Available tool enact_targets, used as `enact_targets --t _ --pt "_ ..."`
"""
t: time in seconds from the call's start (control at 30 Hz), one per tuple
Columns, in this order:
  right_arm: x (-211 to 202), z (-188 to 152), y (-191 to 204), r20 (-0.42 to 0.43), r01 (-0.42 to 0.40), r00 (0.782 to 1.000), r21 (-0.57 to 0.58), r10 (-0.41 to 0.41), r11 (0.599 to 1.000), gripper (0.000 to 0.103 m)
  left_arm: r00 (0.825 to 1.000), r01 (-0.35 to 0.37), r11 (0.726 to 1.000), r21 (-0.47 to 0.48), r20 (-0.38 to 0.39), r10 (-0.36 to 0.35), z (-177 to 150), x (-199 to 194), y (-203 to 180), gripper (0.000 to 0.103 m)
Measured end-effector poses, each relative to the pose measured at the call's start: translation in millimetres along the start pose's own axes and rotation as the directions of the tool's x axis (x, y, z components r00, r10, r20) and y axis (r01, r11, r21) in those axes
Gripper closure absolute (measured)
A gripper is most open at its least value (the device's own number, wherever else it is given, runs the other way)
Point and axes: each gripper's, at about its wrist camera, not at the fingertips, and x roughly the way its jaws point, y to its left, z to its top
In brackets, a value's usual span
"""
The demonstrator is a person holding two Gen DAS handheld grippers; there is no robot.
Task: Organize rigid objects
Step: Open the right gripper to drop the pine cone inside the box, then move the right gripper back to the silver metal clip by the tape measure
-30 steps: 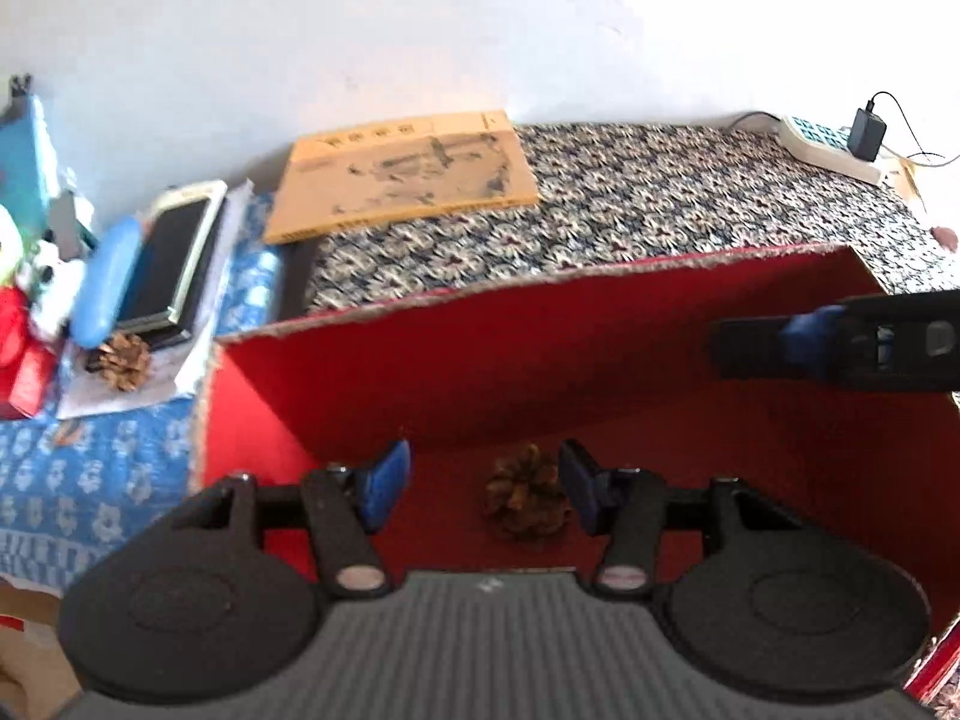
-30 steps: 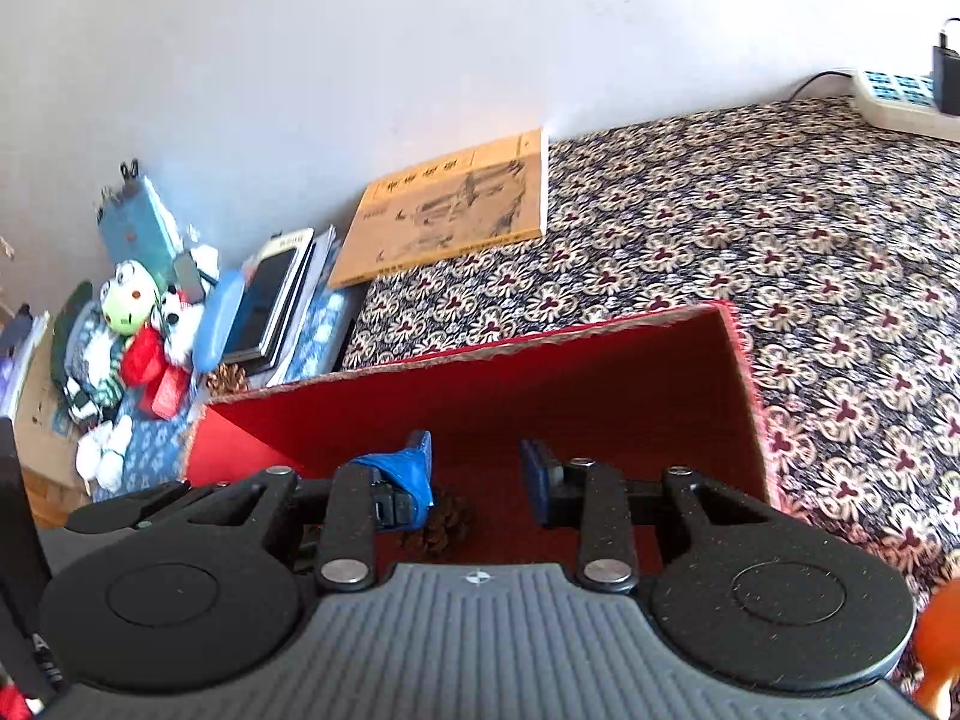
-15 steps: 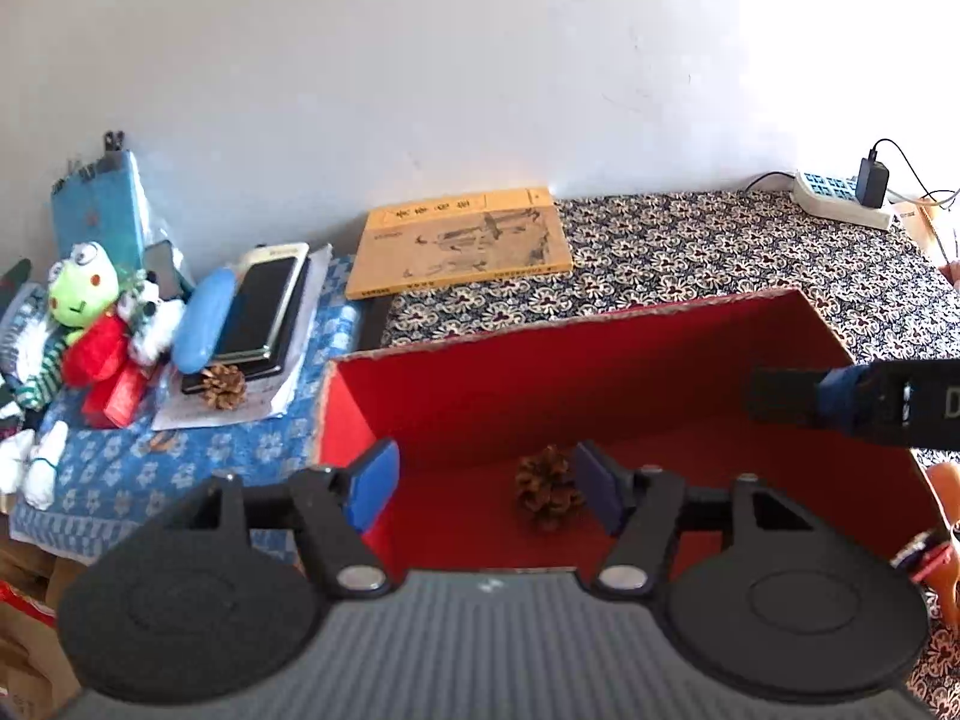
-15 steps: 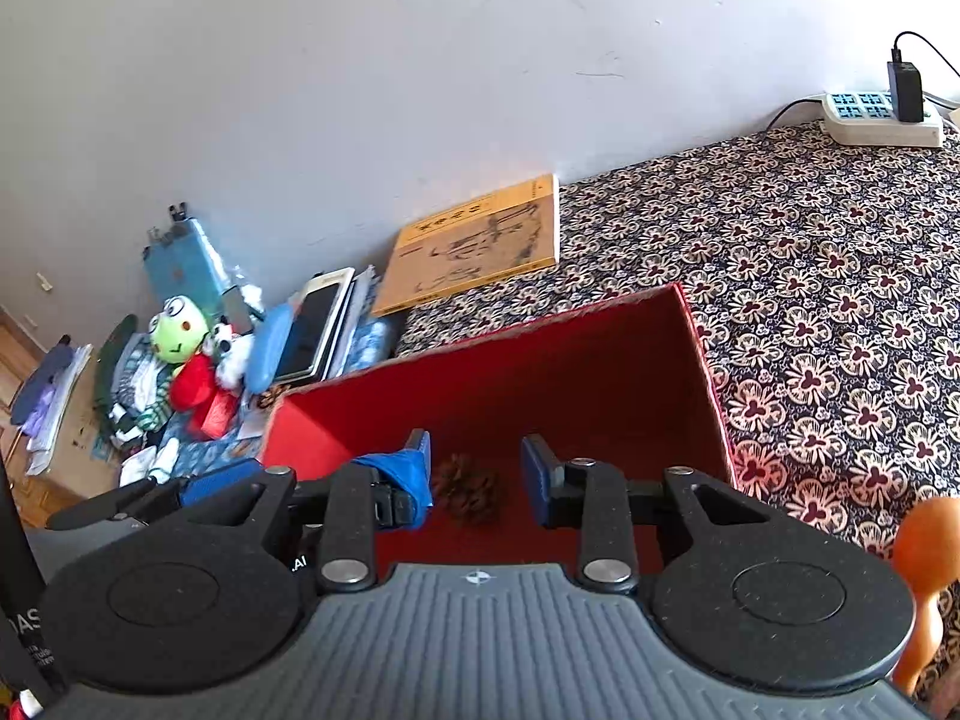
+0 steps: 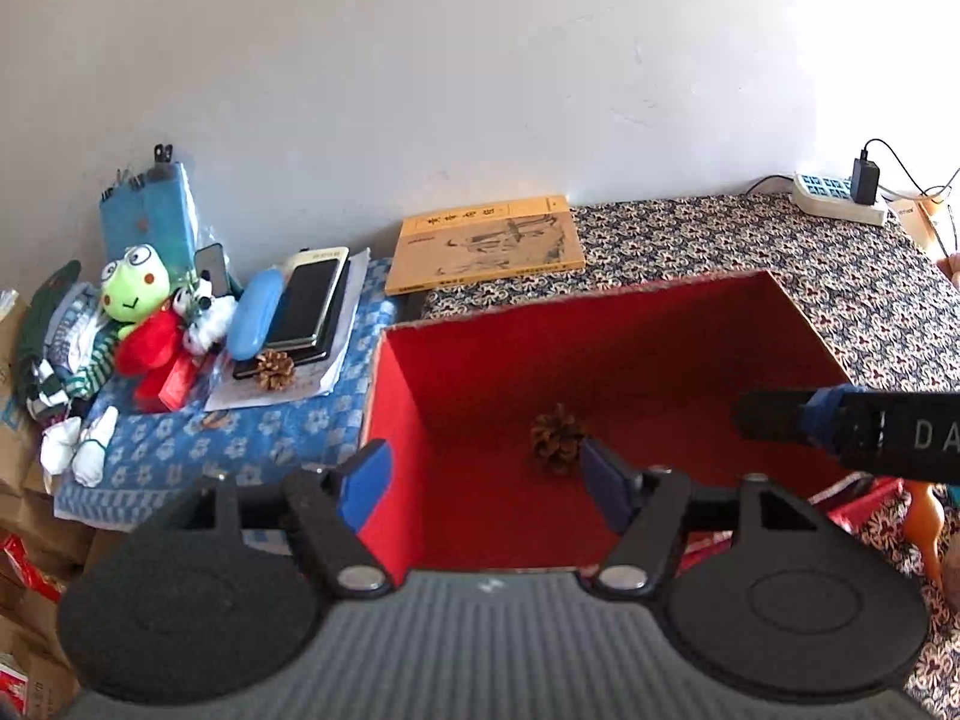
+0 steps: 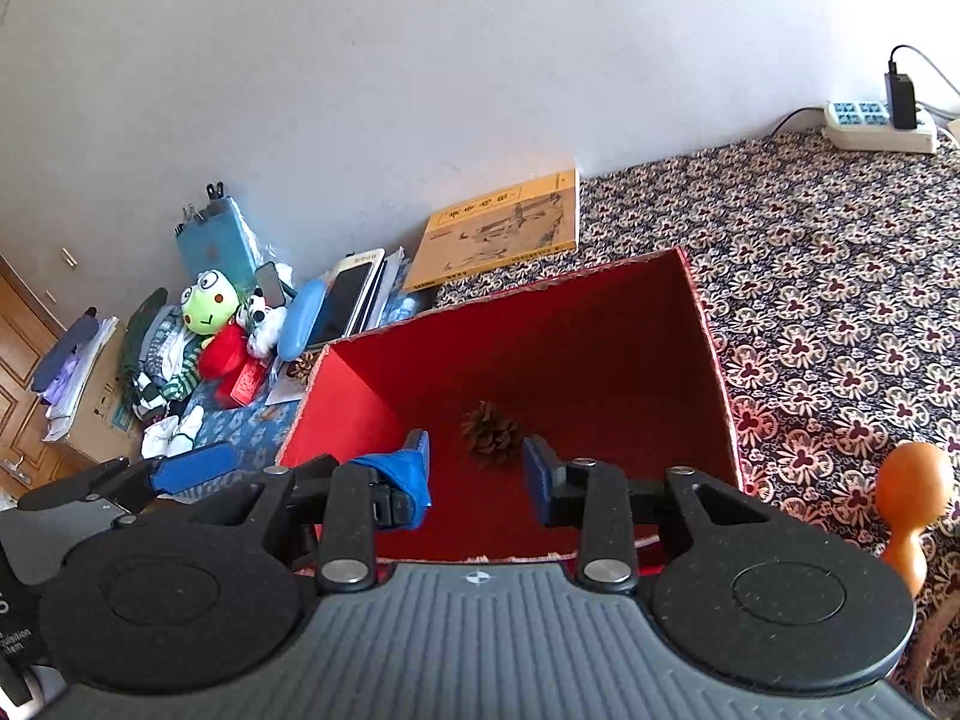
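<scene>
Your left gripper (image 5: 483, 477) hangs spread and empty above the red box (image 5: 600, 324); your right gripper (image 6: 477, 471) hangs likewise, spread with nothing between its fingers; one pinecone (image 6: 491, 433) lies alone on the box floor; another cone (image 5: 273, 369) sits outside, beside the phones (image 5: 306, 307).

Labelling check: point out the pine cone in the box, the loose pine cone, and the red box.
pine cone in the box (image 5: 557, 438), left wrist view, its middle
loose pine cone (image 5: 274, 369), left wrist view, its middle
red box (image 6: 612, 324), right wrist view, far inner wall
</scene>
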Motion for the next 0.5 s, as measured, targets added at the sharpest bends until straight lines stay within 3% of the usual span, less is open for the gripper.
enact_targets --t 0.5 --pt "-23.1 -32.0 -4.5 0.022 0.004 1.000 -0.013 -0.004 1.000 0.085 0.996 0.005 1.000 -0.002 -0.092 -0.005 -30.0 -9.9 -8.5 0.030"
